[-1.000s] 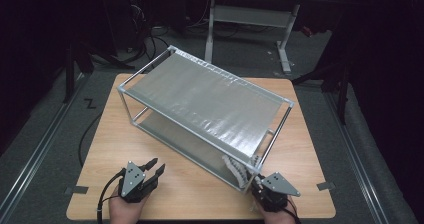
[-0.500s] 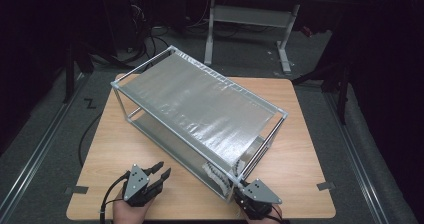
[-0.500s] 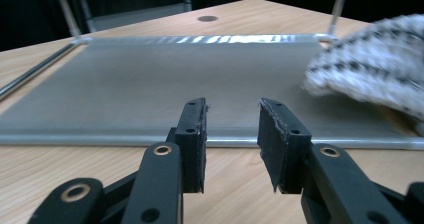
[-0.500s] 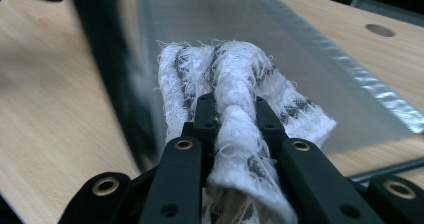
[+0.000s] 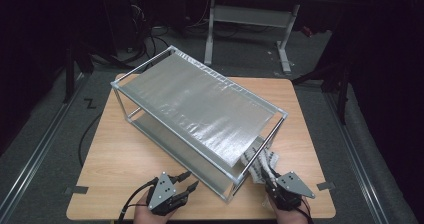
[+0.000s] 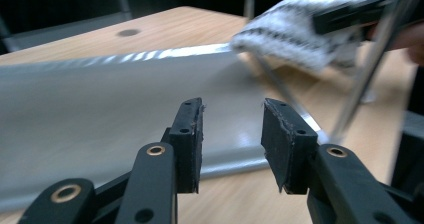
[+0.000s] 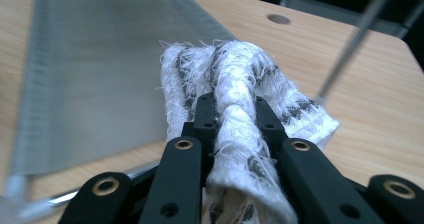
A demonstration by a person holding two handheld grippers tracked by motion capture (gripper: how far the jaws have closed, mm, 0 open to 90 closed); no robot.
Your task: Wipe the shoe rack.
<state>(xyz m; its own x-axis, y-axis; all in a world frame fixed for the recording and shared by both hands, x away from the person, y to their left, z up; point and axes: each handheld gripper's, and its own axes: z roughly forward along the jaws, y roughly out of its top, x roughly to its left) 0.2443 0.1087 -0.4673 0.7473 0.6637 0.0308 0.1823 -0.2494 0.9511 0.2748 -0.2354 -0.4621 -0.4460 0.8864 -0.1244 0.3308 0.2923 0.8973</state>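
We logged two claws at the near table edge. The right claw [image 7: 235, 114] was clamped on one white, black-flecked woven cloth [image 7: 245, 89], which bunched up between its jaws and spilled ahead of them toward the near right corner of a two-tier silver metal rack [image 5: 200, 109]. In the high view the cloth [image 5: 257, 161] lay just ahead of this claw [image 5: 267, 176], beside the rack's corner post. Held so, we judged it was being carried to wipe or be laid on the lower shelf.

The left claw [image 6: 232, 134] stood with jaws apart and nothing between them; they had just been opening. The lower shelf edge lay directly ahead of it, and the clothed right claw showed far ahead to its upper right, blurred. We judged the left claw [image 5: 182, 186] was poised to steady the rack, though the blur left that unsure.

Count: one rack, two shelves, one cloth, two claws, one light wooden table [image 5: 115, 154].
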